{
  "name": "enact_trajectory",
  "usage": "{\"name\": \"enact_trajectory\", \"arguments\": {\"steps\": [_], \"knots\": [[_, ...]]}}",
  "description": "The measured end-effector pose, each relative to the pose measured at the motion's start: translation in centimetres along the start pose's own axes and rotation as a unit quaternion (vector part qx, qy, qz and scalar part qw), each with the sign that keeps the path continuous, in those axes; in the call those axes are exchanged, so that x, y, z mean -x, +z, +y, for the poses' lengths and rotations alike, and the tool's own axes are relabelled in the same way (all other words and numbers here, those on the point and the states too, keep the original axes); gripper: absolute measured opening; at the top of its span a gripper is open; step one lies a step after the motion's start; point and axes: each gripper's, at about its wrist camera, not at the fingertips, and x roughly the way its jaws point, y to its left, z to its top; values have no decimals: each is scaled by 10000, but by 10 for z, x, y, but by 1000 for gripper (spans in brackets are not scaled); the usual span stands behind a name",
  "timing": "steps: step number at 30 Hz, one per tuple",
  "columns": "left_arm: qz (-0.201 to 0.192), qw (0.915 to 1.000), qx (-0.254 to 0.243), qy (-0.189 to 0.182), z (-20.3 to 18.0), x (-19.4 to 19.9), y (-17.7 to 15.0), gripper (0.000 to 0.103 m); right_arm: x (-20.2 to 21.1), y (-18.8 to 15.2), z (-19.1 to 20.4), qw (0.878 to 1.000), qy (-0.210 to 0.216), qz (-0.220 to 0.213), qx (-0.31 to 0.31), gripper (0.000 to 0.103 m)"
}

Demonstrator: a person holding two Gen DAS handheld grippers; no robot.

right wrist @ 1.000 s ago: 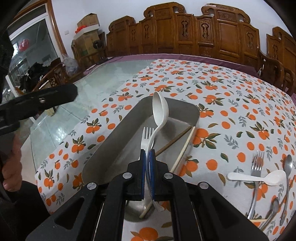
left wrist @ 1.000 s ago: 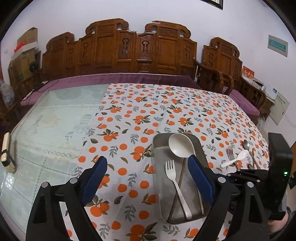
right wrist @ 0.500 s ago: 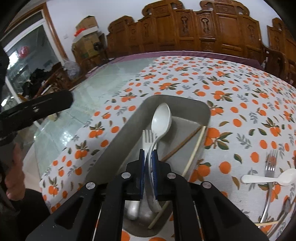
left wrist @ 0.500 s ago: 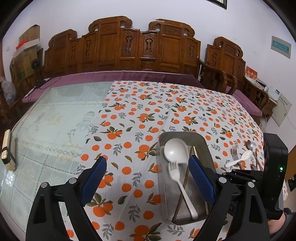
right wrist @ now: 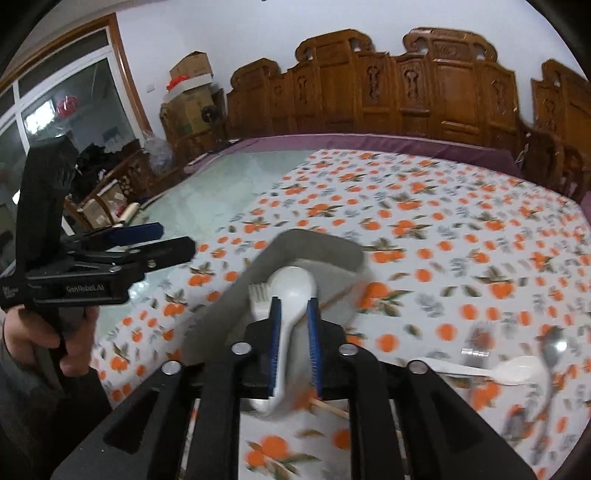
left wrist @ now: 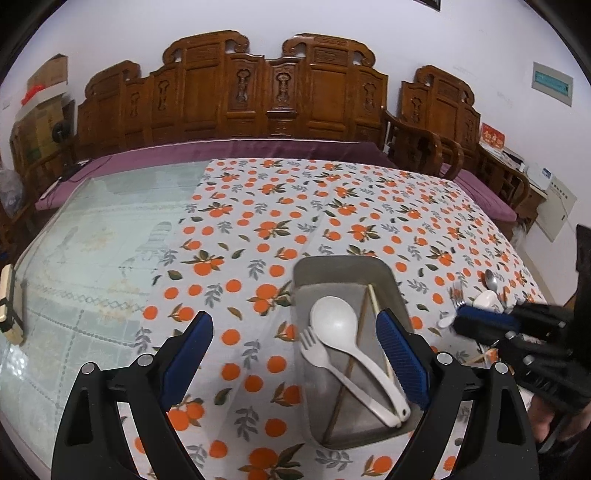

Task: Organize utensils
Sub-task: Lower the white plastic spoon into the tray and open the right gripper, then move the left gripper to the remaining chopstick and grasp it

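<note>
Resting in the metal tray (left wrist: 306, 266) were a white spoon (left wrist: 334, 321), white fork (left wrist: 312, 349) and chopsticks (left wrist: 373, 299). Loose cutlery (right wrist: 517, 369) remained at the tray's three o'clock. The right gripper (right wrist: 293, 336) had just been opening, its jaws apart astride the spoon's handle; the left gripper (left wrist: 295, 354) stood spread wide and empty.

Carved wooden chairs (left wrist: 280, 85) along a white wall (left wrist: 332, 22) — cardboard boxes (right wrist: 190, 88), a window (right wrist: 55, 107) at left

Left gripper (left wrist: 293, 341), held in a hand (right wrist: 44, 332), angled downward with jaws wide apart and nothing between them; right gripper (right wrist: 293, 328) angled downward, jaws having just been opening, now narrowly parted.
</note>
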Motion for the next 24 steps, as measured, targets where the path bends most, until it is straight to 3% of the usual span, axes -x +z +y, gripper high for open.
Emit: {"name": "enact_trajectory", "arguments": {"steps": [6,14,21,24], "knots": [[23,9996,-126,-242,-22,-3,-3,86,35,-23,-49,9968,-774,198,-23,22],[45,9946,-651,-809,-79,-6,-13,86,71,-63,-114,9834,-1699,194,-610,27],[75,9852,-1200,-1225,-131,-8,-29,86,82,-94,-152,9740,-2020,144,-1015,33],[175,9804,-1429,-1347,-152,-16,-38,77,84,-103,-165,9715,-2082,113,-1129,33]]}}
